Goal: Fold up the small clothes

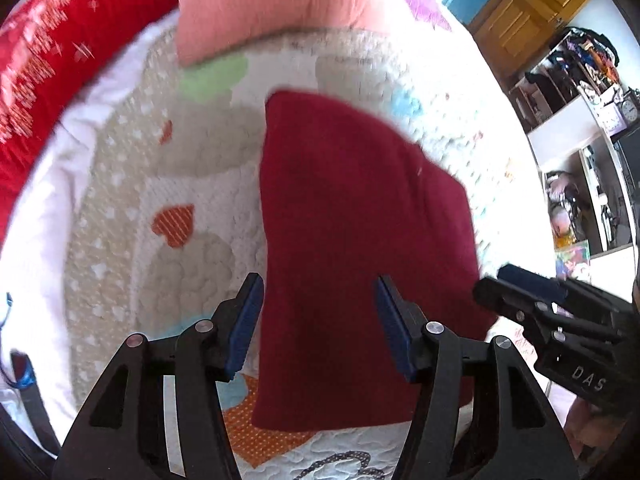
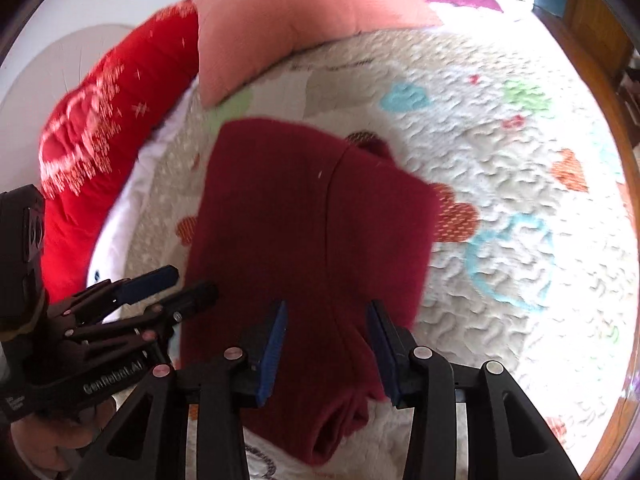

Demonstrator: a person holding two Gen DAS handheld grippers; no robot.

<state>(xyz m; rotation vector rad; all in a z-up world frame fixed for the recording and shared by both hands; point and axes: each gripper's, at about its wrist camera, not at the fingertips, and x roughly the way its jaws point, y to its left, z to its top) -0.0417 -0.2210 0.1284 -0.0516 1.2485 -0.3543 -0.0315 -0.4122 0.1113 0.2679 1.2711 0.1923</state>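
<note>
Looking down along both tools, we see the dark red garment point(image 1: 352, 248) lying folded on the patterned quilt point(image 1: 192, 184), near its middle, below the pink pillow point(image 1: 272, 4) at the far edge. Our left gripper point(image 1: 320, 320) hangs above it with jaws parted and nothing between them. Our right gripper point(image 2: 326, 344) also seems empty, half open, though blur makes contact hard to judge.

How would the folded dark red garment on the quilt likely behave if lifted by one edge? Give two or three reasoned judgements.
The dark red garment would probably droop and unfold, since it is soft fabric with a bunched, rolled near edge. It looks fuzzy, so it likely grips rather than slips. It lies flat on the quilt, so it should not roll.
</note>
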